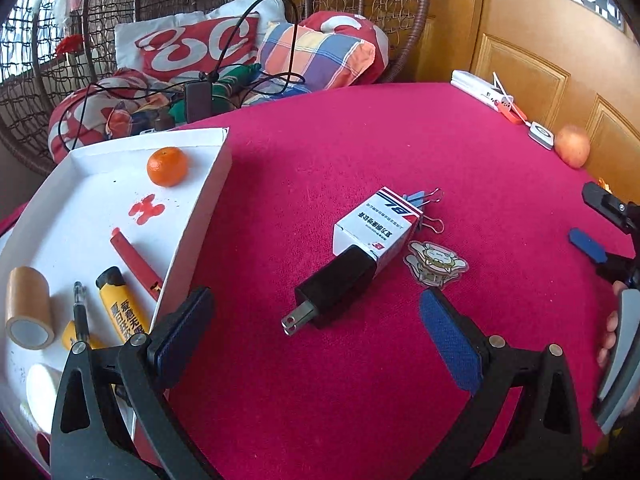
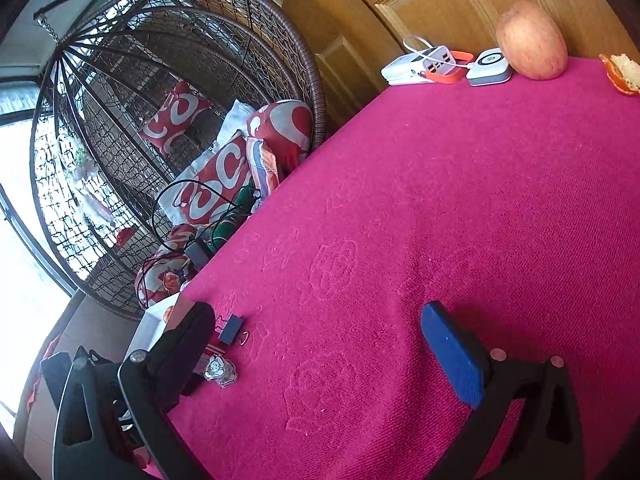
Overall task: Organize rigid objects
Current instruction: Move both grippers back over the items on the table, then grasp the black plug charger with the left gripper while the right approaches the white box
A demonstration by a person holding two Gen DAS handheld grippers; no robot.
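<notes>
At the far left, a shallow white cardboard tray [image 1: 218, 152] sat on the bench [image 1: 460, 152], which was covered in magenta cloth. The tray already held a roll of tan tape [image 1: 28, 306], a yellow lighter with a black cap [image 1: 118, 304], a flat red strip [image 1: 134, 262] and a small orange mandarin [image 1: 167, 166].

Just right of the tray, the left gripper [image 1: 320, 332] hovered with its jaws wide apart and nothing between them. It was lined up on a black two-prong plug adapter [image 1: 334, 286] lying ahead of it on the cloth. The adapter touched a small white carton with red and blue stripes [image 1: 378, 234]. Blue binder clips with wire handles [image 1: 424, 204] lay behind the carton, and a flat cartoon-figure charm [image 1: 434, 266] lay beside it.

Further right, the right gripper [image 2: 324, 344] also stood open and empty over bare cloth. A reddish-yellow apple [image 2: 531, 40] and a white charger hub [image 2: 420, 65] lay well apart from it, near the bench's far edge.

The likely next move was a grasp on the adapter. Because it leaned against the carton, closing jaws could shove the carton into the clips or scatter them. The adapter's smooth, tapered body might also twist out of the pads if it was pinched off-centre. The tray wall stood close to the left finger, so a careless swing could nudge it.
</notes>
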